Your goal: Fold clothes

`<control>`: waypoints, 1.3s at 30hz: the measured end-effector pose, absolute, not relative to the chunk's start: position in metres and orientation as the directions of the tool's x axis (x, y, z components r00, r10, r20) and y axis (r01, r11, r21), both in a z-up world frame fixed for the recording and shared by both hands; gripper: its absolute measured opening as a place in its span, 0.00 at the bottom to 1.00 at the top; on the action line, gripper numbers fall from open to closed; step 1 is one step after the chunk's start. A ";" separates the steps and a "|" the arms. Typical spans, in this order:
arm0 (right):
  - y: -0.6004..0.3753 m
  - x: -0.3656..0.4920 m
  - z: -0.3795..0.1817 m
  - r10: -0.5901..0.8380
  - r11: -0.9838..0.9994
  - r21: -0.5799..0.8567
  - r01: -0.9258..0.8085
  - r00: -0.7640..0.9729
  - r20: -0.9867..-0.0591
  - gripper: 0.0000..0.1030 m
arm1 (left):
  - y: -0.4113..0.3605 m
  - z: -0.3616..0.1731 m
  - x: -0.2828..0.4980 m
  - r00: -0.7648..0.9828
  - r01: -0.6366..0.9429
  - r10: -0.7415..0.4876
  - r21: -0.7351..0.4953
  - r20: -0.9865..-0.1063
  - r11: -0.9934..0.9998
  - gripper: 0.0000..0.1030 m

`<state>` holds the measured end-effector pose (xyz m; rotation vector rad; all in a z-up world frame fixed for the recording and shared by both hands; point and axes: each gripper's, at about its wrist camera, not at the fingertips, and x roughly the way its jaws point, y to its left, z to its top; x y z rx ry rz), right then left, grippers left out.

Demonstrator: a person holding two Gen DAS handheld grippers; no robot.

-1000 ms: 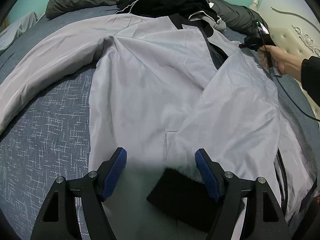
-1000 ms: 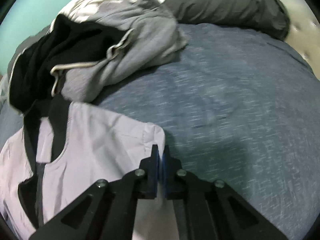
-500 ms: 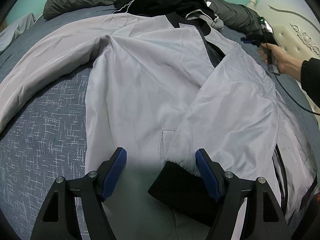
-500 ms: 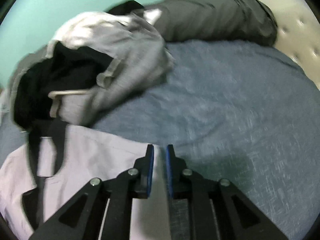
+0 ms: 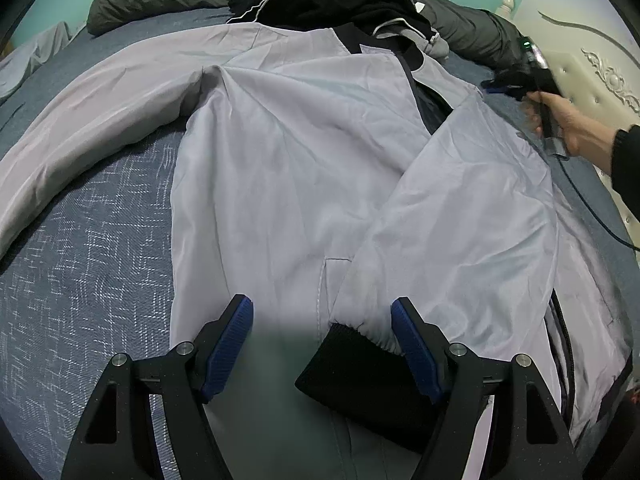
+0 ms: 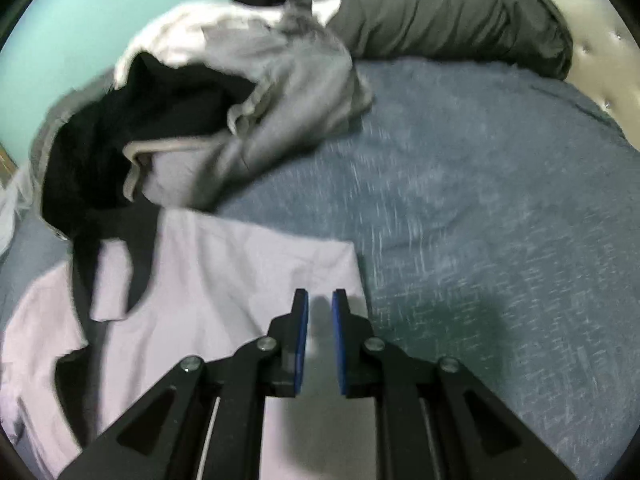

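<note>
The work surface is a bed with a blue-grey woven cover, a teal wall behind it and a cream tufted headboard at far right. The grey jacket lies spread flat on the cover, one sleeve folded across its front, the black cuff nearest you. Your left gripper hovers over the hem, fingers wide apart, gripping nothing. Your right gripper sits over the jacket's far right shoulder, pads slightly apart, nothing between them. A pile of unfolded clothes lies beyond the collar, beside a dark pillow.
</note>
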<state>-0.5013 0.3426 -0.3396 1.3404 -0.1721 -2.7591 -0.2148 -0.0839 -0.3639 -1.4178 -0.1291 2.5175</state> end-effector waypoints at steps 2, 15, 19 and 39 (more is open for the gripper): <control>0.338 -0.479 -0.330 -0.125 -0.990 0.138 0.030 -0.631 -0.766 0.11 | -0.084 -0.364 -0.215 -0.495 -0.170 0.261 -0.202 -0.828 -0.964 0.74; 0.276 -0.275 -0.316 -0.377 -0.921 0.358 0.156 -0.592 -0.712 0.11 | -0.115 -0.341 -0.193 -0.536 -0.097 0.273 -0.263 -0.799 -0.960 0.74; 0.259 -0.223 -0.312 -0.434 -0.893 0.410 0.183 -0.584 -0.686 0.11 | -0.132 -0.332 -0.179 -0.549 -0.043 0.254 -0.277 -0.796 -0.960 0.74; 0.252 -0.145 -0.324 -0.560 -0.813 0.529 0.242 -0.575 -0.597 0.19 | -0.297 -0.290 -0.152 -0.535 0.256 0.132 -0.309 -0.834 -0.916 0.80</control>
